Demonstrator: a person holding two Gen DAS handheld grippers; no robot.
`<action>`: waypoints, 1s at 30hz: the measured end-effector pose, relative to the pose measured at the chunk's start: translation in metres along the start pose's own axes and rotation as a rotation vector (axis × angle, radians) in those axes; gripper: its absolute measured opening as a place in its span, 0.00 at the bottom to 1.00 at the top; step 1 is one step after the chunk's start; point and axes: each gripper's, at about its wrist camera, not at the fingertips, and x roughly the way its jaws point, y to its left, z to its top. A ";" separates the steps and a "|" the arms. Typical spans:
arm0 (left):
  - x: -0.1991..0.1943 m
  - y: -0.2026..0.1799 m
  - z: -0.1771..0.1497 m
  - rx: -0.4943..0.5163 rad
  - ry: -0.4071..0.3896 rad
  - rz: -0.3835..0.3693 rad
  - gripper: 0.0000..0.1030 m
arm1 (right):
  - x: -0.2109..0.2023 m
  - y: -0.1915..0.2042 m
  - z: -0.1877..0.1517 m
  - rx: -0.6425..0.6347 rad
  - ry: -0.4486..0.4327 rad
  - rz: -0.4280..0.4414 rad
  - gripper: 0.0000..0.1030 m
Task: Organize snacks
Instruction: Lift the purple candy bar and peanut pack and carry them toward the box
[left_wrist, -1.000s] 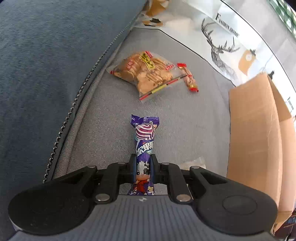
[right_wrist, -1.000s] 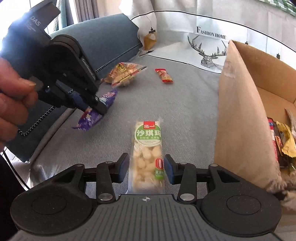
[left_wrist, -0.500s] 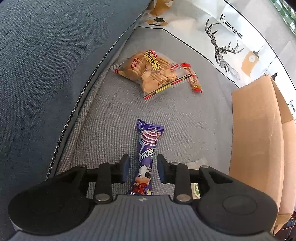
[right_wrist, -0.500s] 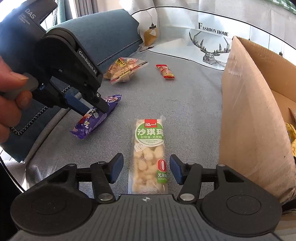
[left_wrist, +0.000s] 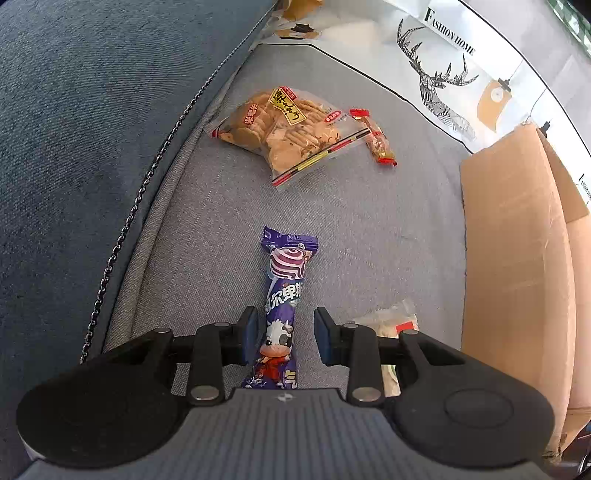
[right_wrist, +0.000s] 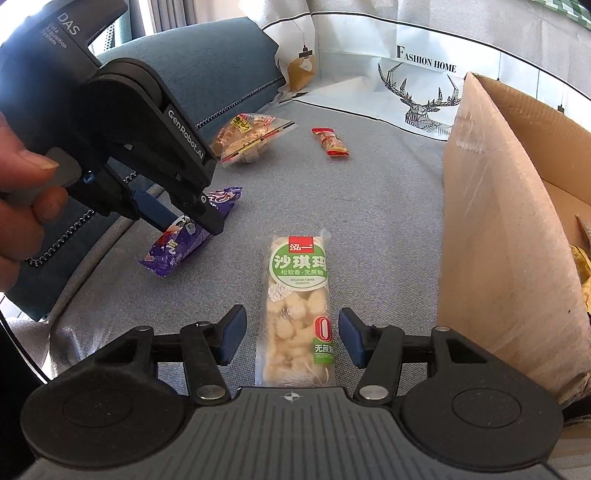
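Observation:
A purple candy packet (left_wrist: 282, 291) lies lengthwise on the grey sofa seat (left_wrist: 369, 221). My left gripper (left_wrist: 284, 325) is open astride its near half, with a gap on each side. The right wrist view shows that gripper (right_wrist: 192, 223) from the side, a hand on its handle, over the purple packet (right_wrist: 177, 247). A clear packet of pale puffed squares with a green label (right_wrist: 297, 295) lies flat between the pads of my open right gripper (right_wrist: 291, 325), untouched. Its top corner shows in the left wrist view (left_wrist: 388, 321).
A bag of crackers (left_wrist: 284, 129) and a small red-ended candy (left_wrist: 376, 138) lie farther up the seat. An open cardboard box (right_wrist: 498, 221) with wrappers inside stands on the right. The blue backrest (left_wrist: 74, 147) rises on the left. A white deer-print cloth (left_wrist: 443, 74) lies behind.
My left jaws have opened and let go of the purple packet, which now lies on the seat. The right jaws have spread a little wider around the green-label packet.

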 end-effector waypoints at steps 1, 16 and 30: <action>0.000 0.000 0.000 0.004 0.001 0.002 0.35 | 0.000 0.000 0.000 0.000 0.000 -0.001 0.55; -0.001 -0.009 0.000 0.056 -0.032 0.027 0.14 | -0.009 0.002 -0.002 -0.031 -0.046 -0.017 0.36; -0.044 -0.006 0.002 0.009 -0.199 -0.037 0.14 | -0.055 0.000 0.016 -0.010 -0.205 -0.023 0.36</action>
